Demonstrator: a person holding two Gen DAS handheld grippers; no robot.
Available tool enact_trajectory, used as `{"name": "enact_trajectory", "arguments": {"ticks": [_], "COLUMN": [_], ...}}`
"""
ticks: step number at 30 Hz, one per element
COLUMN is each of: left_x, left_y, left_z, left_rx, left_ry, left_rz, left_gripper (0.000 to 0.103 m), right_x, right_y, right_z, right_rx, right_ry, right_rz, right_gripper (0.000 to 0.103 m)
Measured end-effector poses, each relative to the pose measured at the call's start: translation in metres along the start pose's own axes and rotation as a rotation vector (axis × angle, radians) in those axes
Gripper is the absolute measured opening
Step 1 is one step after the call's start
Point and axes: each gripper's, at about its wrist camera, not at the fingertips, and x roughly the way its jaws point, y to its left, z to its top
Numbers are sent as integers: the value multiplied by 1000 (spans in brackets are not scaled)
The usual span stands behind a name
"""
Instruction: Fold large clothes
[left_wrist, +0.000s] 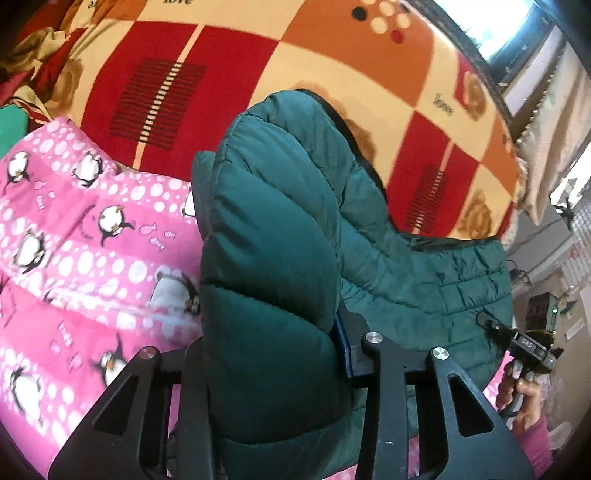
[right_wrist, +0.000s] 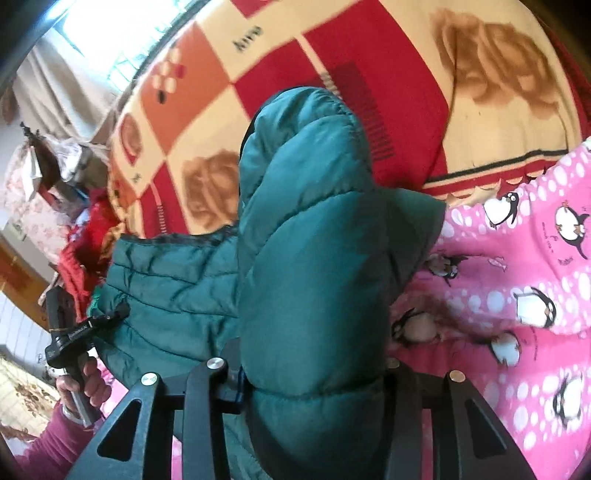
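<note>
Left wrist: left gripper (left_wrist: 271, 258) clamping green puffer jacket (left_wrist: 406, 280), right gripper (right_wrist: 310, 236) likewise, above pink quilt (left_wrist: 74, 236).

We count: one green puffer jacket (left_wrist: 280, 236), one pink penguin quilt (left_wrist: 85, 236), one checked blanket (left_wrist: 236, 66), two grippers.

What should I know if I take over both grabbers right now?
Left gripper: jaws shut on a puffy bunch of the green jacket.
Right gripper: jaws shut on another bunch of the same jacket.
The jacket hangs between the two, lifted over the pink penguin quilt, with the checked blanket beyond.
Done: both ends gripped and raised.
Left: probably carry the held ends over, lay them flat and let go. No finished fold shows yet.
</note>
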Motion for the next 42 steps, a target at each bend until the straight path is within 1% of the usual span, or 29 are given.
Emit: {"name": "enact_trajectory", "arguments": {"ticks": [3, 6, 8, 10, 11, 12, 13, 14, 15, 16, 17, 18, 19, 21, 23, 25, 26, 29, 32, 37, 42], "left_x": [-35, -63, -77, -81, -80, -75, -72, -62, -54, -48, -46, -47, -48, -57, -71, -87, -93, -113, -118, -116, -113], "left_y": [-2, -3, 1, 5, 10, 16, 20, 27, 36, 42, 48, 53, 54, 50, 40, 31, 28, 14, 1, -26, -44], "left_z": [-15, -33, -51, -65, -75, -84, -90, -99, -105, -109, -112, -113, -114, -115, -115, -116, -116, -118, -122, -135, -146], "left_rx": [8, 12, 11, 4, 2, -5, -17, -28, -38, -58, -84, -99, -115, -118, -71, -30, -19, -7, 9, 78, 112], "left_ry": [15, 45, 80, 112, 129, 141, 147, 158, 166, 157, 124, 107, 99, 94, 60, 16, -6, -68, -98, -112, -112], "left_rz": [-20, -23, -7, 21, 47, 75, 95, 124, 141, 148, 146, 143, 140, 164, 214, 261, 282, 313, 355, 412, 412], "left_gripper": [35, 35, 35, 36, 41, 43, 53, 66, 72, 84, 91, 91, 91, 91, 91, 91, 91, 91, 91, 91, 91], "right_x": [-24, -51, -63, -70, -70, -69, -68, -63, -56, -48, -43, -38, -37, -42, -53, -71, -78, -99, -112, -110, -98], "right_y": [13, 13, 17, 21, 22, 22, 19, 18, 16, 10, 6, 0, -1, -3, 0, 10, 11, 32, 54, 97, 136], "right_z": [-15, -38, -57, -79, -87, -99, -110, -118, -126, -133, -137, -141, -141, -141, -139, -138, -138, -137, -142, -155, -173], "right_rx": [19, 39, 48, 43, 46, 52, 49, 36, 26, 42, 60, 85, 101, 138, 131, 84, 71, 35, 23, -8, -80], "right_ry": [2, 16, 43, 84, 102, 124, 135, 143, 151, 162, 166, 149, 138, 128, 112, 81, 68, 18, -13, -53, -83], "right_rz": [37, 71, 89, 83, 78, 50, 2, -49, -106, -150, -163, -159, -155, -153, -190, -248, -262, -270, -266, -272, -307], "right_gripper": [41, 41, 41, 41, 42, 43, 45, 53, 66, 71, 80, 84, 84, 84, 84, 84, 84, 84, 84, 86, 89]}}
